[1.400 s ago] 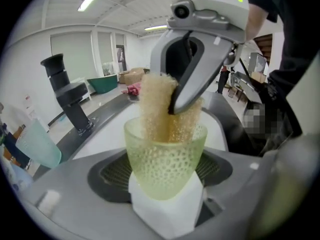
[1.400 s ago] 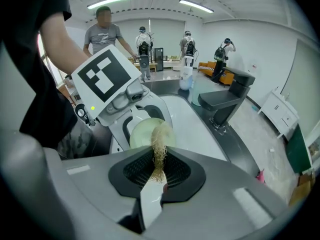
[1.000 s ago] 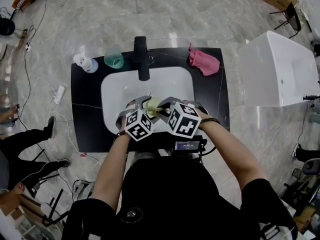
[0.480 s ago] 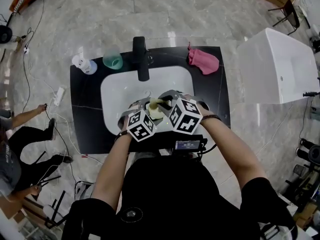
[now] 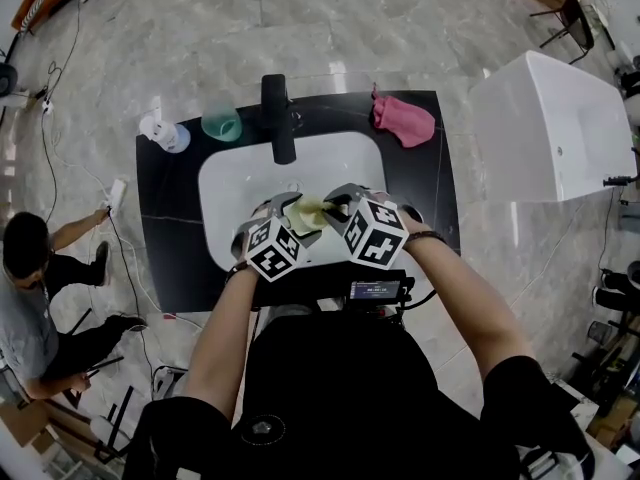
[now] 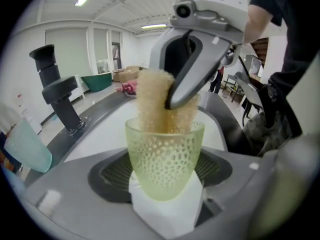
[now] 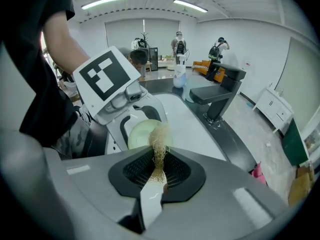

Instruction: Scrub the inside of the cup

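Note:
A pale green dimpled cup (image 6: 165,161) sits upright between the jaws of my left gripper (image 5: 283,220), which is shut on it over the white sink basin (image 5: 235,183). My right gripper (image 5: 335,206) is shut on a tan sponge (image 6: 152,99), squeezed thin between its pads (image 7: 157,171). The sponge's lower end is inside the cup's mouth. In the right gripper view the cup (image 7: 142,133) shows as a green disc just behind the sponge (image 7: 160,144). In the head view both marker cubes hide most of the cup (image 5: 303,213).
A black faucet (image 5: 275,118) stands at the basin's far edge. On the black counter (image 5: 430,183) lie a pink cloth (image 5: 403,121), a teal cup (image 5: 221,122) and a white bottle (image 5: 160,131). A white tub (image 5: 550,133) stands to the right. A person (image 5: 35,298) crouches at the left.
Both grippers, with the cup and sponge, have shifted slightly toward the faucet. The person at the left has moved further into view.

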Tool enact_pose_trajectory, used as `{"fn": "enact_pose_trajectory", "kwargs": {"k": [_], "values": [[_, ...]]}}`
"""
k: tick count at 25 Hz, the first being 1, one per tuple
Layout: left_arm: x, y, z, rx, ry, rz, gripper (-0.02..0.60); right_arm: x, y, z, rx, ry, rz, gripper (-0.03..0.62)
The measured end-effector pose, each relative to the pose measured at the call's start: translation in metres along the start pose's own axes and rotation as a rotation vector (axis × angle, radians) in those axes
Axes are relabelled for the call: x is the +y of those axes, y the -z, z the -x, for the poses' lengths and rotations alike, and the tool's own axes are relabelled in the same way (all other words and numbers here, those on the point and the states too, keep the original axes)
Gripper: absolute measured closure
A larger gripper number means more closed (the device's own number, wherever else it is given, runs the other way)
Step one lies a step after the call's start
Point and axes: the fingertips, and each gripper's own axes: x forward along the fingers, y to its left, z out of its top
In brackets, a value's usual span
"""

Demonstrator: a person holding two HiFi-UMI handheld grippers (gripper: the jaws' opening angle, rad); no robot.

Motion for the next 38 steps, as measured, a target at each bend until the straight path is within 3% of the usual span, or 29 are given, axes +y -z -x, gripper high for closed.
{"fn": "enact_pose_trajectory", "kwargs": {"k": [9, 18, 26, 38], "values": [[-0.003, 0.004, -0.012, 0.033, 0.016, -0.061, 0.215, 0.021, 0.002, -0.009, -0.005, -0.064, -0.122, 0.551], [0.004, 0.006, -0.030, 0.046, 0.009, -0.086, 0.215, 0.013, -0.009, -0.005, -0.065, -0.037, -0.239, 0.549], [0.016, 0.009, -0.038, 0.004, -0.028, -0.016, 0.215, -0.010, -0.010, 0.009, -0.101, 0.022, -0.259, 0.550], [0.026, 0.032, -0.060, -0.039, -0.082, 0.107, 0.215, -0.052, -0.010, 0.040, -0.184, 0.165, -0.378, 0.550]]}}
